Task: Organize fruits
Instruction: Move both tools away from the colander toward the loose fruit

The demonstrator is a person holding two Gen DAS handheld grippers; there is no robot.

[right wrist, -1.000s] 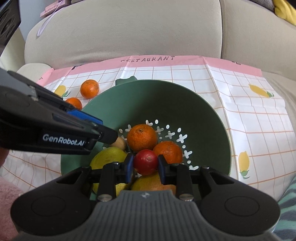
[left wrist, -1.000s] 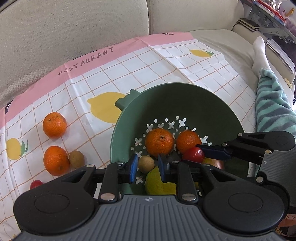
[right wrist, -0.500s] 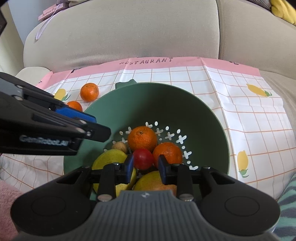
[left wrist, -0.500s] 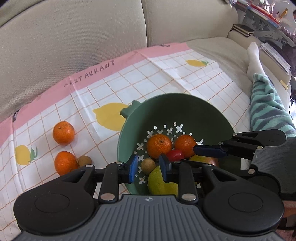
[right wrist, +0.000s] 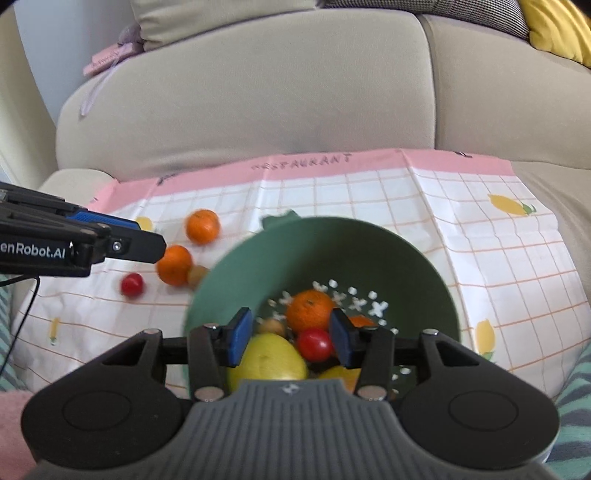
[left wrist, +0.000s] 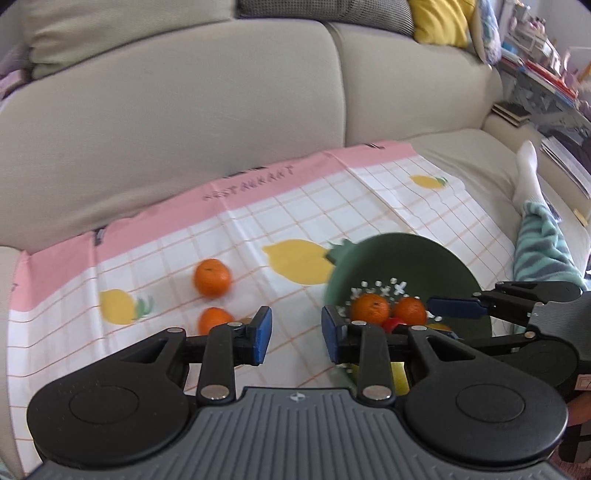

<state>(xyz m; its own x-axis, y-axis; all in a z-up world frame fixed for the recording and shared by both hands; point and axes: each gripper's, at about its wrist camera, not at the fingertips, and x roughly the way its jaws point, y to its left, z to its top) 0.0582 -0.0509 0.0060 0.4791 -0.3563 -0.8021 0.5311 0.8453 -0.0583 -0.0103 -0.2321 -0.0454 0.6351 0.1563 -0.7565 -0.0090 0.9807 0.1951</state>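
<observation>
A home living room. Beyond the claws, a beige sofa [right wrist: 258,92] with plump back cushions carries a pink-bordered lemon-print cloth [right wrist: 461,229] over its seat. A yellow cushion [left wrist: 439,18] lies farther back, cluttered shelves [left wrist: 546,77] off to the right.

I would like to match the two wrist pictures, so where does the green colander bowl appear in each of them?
Left wrist view: the green colander bowl sits at right of centre, beyond the gripper's right finger, partly hidden by it.
Right wrist view: the green colander bowl fills the centre, just beyond the fingers.
Shared landmark: the word RESTAURANT on the cloth's pink border, behind the bowl in both.
</observation>
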